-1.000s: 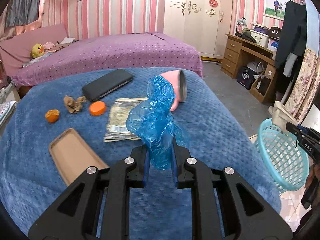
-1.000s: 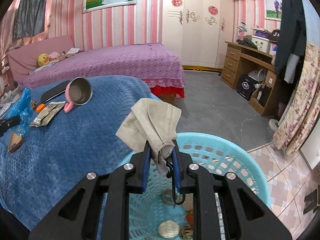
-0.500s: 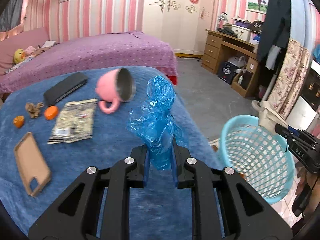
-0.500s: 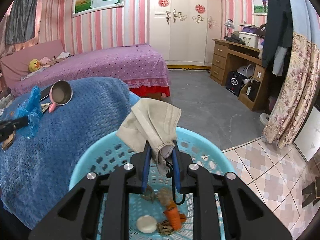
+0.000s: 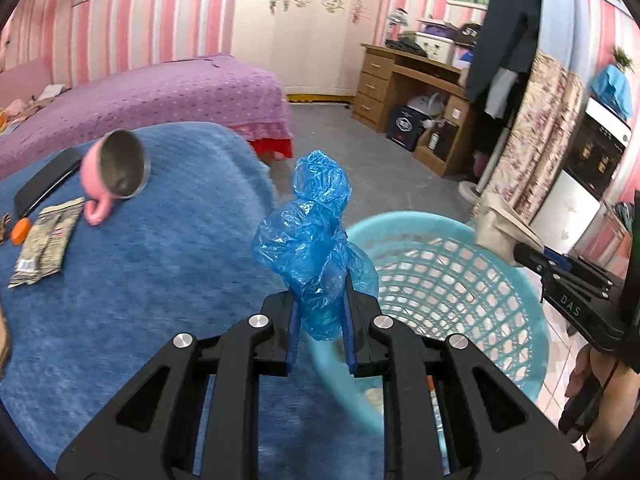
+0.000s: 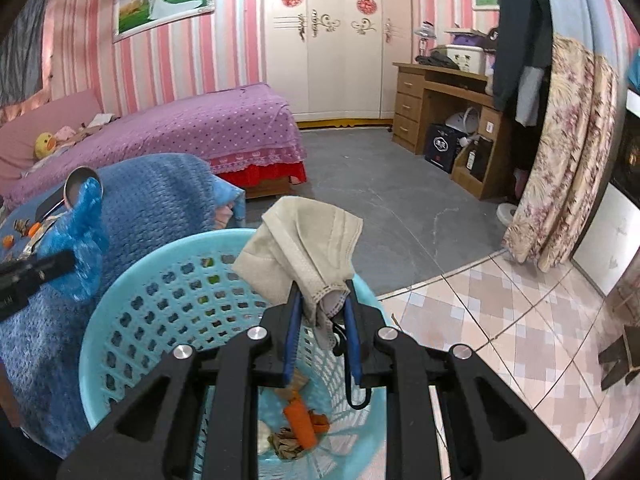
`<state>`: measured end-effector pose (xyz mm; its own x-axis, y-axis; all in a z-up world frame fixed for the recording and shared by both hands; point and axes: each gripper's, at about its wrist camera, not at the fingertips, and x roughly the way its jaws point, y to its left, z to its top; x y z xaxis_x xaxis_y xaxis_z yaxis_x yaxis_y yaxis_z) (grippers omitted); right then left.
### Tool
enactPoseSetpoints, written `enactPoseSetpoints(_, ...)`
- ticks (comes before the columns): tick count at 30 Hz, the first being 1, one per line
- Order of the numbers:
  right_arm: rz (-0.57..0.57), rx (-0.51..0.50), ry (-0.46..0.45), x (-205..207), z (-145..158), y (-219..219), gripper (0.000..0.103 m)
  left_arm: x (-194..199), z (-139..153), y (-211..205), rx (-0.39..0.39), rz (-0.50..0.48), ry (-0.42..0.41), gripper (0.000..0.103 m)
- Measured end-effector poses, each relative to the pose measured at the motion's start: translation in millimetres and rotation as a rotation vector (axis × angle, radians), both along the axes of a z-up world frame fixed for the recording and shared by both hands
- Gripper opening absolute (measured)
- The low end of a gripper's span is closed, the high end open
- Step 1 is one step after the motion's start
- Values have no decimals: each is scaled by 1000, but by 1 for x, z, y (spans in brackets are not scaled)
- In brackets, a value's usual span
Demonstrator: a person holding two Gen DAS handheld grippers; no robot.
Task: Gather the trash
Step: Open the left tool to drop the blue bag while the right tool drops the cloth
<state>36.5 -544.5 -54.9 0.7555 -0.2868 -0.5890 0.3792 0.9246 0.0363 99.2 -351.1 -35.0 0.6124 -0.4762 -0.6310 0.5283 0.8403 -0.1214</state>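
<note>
Here the landmark is the round turquoise plastic lattice basket [image 6: 168,308], standing on the floor against the edge of the blue knitted blanket [image 5: 152,264]. The left gripper [image 5: 320,320] is clamped tight on a crumpled blue plastic bag [image 5: 316,240], whose long axis stands upright out of the jaws, its knotted top pointing up and slightly away from the camera; it hangs just at the basket's near-left rim, above the blanket's edge. The right gripper [image 6: 322,320] is closed on a folded beige face mask [image 6: 304,248], narrowly parted only by the fabric; the mask also rises from the pads, leaning a little to the left, with one ear loop dangling below, and it sits directly above the basket's opening. Only the right wrist view looks down into the basket, where an orange carrot-like piece [image 6: 300,420], brown crumpled scraps [image 6: 286,446] and a pale round bit lie on its bottom. Only the left wrist view shows things well to the left of the basket on the blanket: a pink metal-lined mug [image 5: 116,172] on its side, a printed foil wrapper [image 5: 44,248], an orange cap [image 5: 20,232] and a black case [image 5: 44,184].
</note>
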Motion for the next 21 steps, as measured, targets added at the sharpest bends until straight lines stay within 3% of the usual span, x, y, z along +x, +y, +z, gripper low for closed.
enactPoseSetpoints(5,-12,21,-8,-5,-2,-7,20,-8,-5,-27,30,-33,1,17)
enactPoseSetpoints(7,-9,25,-13,-5,-2,-8,20,-9,-5,-35,41,-37,-1,29)
enactPoseSetpoints(9,-6,29,-15,-5,-2,-8,20,-11,-3,-37,55,-21,-22,62)
enactPoseSetpoints(11,-3,31,-12,-5,-4,-9,20,-11,-1,-34,66,-6,-48,72)
enactPoseSetpoints(15,4,36,-7,-4,-6,-10,20,-4,1,-18,84,45,-60,87)
enactPoseSetpoints(21,46,44,-21,2,-3,1,21,8,3,12,84,104,-62,91)
